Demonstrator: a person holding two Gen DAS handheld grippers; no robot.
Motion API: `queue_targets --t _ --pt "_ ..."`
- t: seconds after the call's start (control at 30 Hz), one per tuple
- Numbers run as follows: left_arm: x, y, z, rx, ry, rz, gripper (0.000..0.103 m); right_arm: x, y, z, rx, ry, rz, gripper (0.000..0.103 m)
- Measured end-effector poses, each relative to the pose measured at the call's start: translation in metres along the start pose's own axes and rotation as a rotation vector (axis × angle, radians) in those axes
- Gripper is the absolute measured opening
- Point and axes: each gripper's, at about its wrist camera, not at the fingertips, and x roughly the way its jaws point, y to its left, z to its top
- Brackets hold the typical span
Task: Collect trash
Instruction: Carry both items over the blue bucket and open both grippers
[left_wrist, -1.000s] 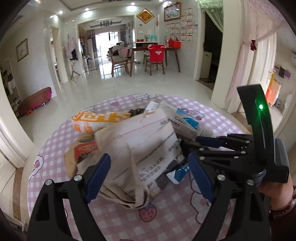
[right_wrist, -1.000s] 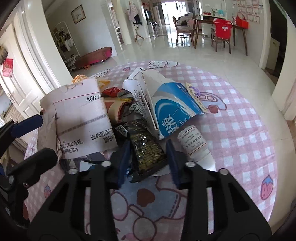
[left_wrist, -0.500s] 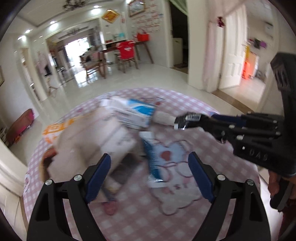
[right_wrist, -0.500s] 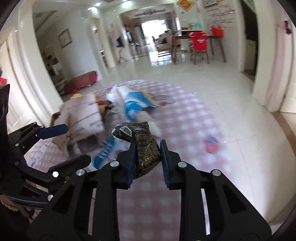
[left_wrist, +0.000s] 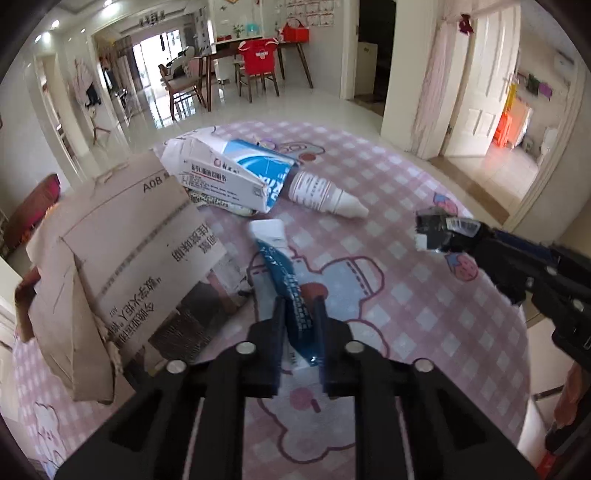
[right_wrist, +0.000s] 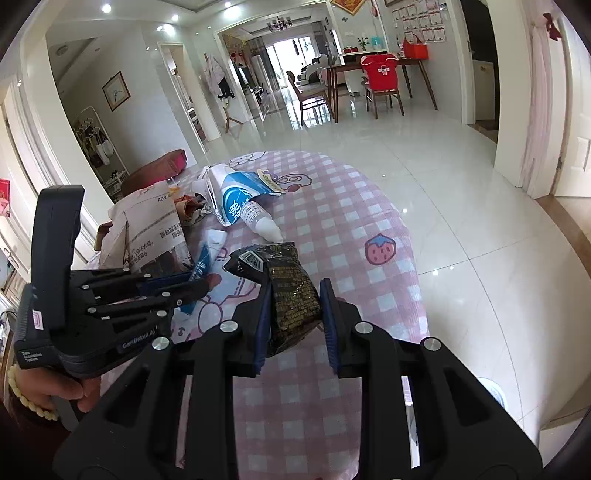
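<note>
My left gripper (left_wrist: 300, 306) is closing its jaws on a blue and white wrapper (left_wrist: 280, 266) that lies on the pink checked cloth (left_wrist: 406, 295); the pads sit against its near end. In the right wrist view the same gripper (right_wrist: 199, 284) shows at the left over the blue wrapper (right_wrist: 201, 262). My right gripper (right_wrist: 295, 291) is shut on a dark gold-printed snack packet (right_wrist: 288, 273), held above the cloth. The left wrist view shows that packet (left_wrist: 436, 229) at the right gripper's tips, off to the right.
A torn cardboard piece (left_wrist: 125, 251) lies left of the wrapper. Behind it are a blue and white carton (left_wrist: 236, 173) and a white bottle (left_wrist: 321, 194) on its side. The round table's edge drops to a glossy tile floor (right_wrist: 461, 221). A hand (right_wrist: 55, 391) with a bead bracelet holds the left gripper.
The left gripper left the cardboard, swung right and down over the blue wrapper, and closed from wide open. The right gripper lifted the dark packet off the pile and drew it away to the right.
</note>
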Motion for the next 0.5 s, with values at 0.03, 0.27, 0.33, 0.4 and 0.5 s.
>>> queue_targets --t 0.03,0.27,0.33,0.4,0.5 --pt "0.0 -0.001 0.0 -0.005 -0.003 -0.003 0.01 -0.003 -0.001 0.0 0.005 -0.004 0.006 0.025" --pt "-0.04 -0.015 0.0 -0.019 -0.096 -0.021 0.008 -0.031 -0.004 -0.007 0.028 -0.048 0.021 0.025" --pt "-0.054 -0.026 0.002 -0.004 -0.124 -0.04 0.008 -0.044 -0.01 -0.01 0.044 -0.067 0.021 0.025" --pt "-0.064 -0.039 0.003 0.012 -0.142 -0.071 0.008 -0.061 -0.019 -0.014 0.066 -0.093 0.01 0.025" --pt "-0.072 -0.071 0.005 0.057 -0.163 -0.125 0.008 -0.085 -0.038 -0.024 0.106 -0.124 -0.017 0.025"
